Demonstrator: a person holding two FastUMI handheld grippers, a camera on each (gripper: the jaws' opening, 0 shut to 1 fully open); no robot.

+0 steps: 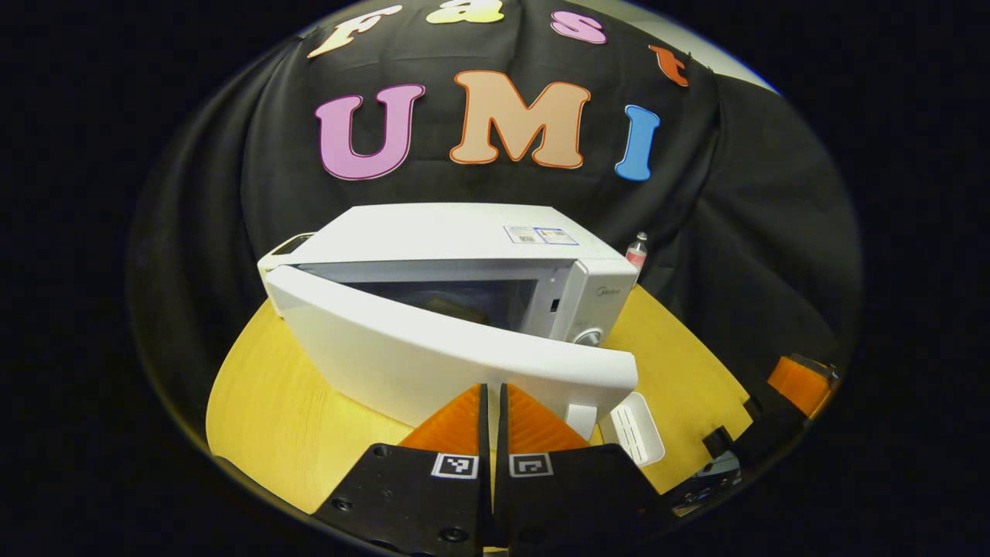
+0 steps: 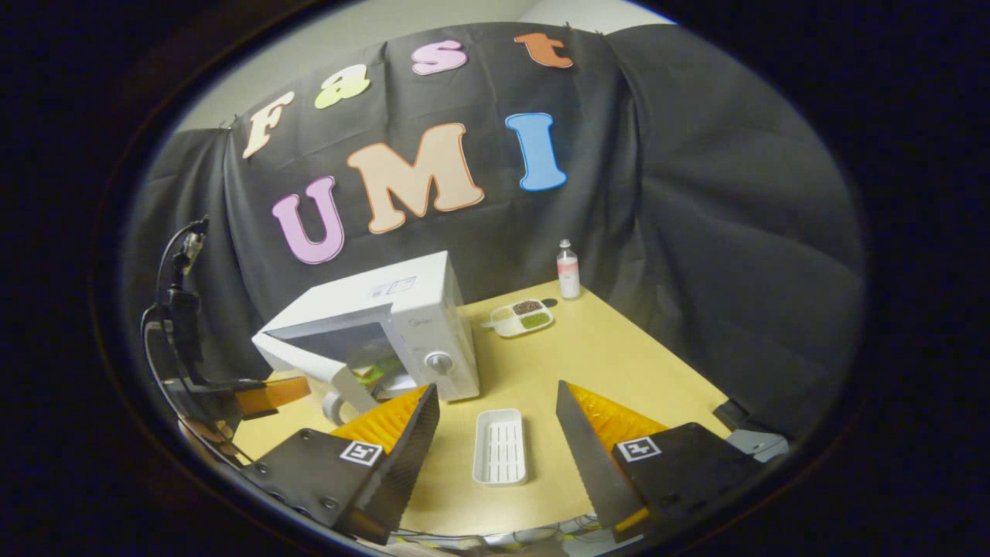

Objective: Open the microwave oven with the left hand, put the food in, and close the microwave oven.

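A: Door state? The microwave [image 1: 464,255] sits on the bench [image 1: 263,402] with its door [image 1: 433,356] swung partway out, hinged on the side away from the dial.

B: Agreed. The left gripper [image 1: 492,402] is right behind the door's free edge, fingers pressed together, nothing between them. It looks placed to push. Door's long axis runs across its view.

A: Food location? From the right gripper view something green and pale [image 2: 375,370] shows inside the cavity, past the door edge. The left gripper view gives only dark glass there.

B: So I judge the food already in, closing left to do. The right gripper [image 2: 495,414] is spread wide, holding nothing, above an empty white tray [image 2: 501,447]. The left one is nearer the door.

A: Also noted from the right: a compartment dish [image 2: 524,316] and a bottle [image 2: 568,269] far back.
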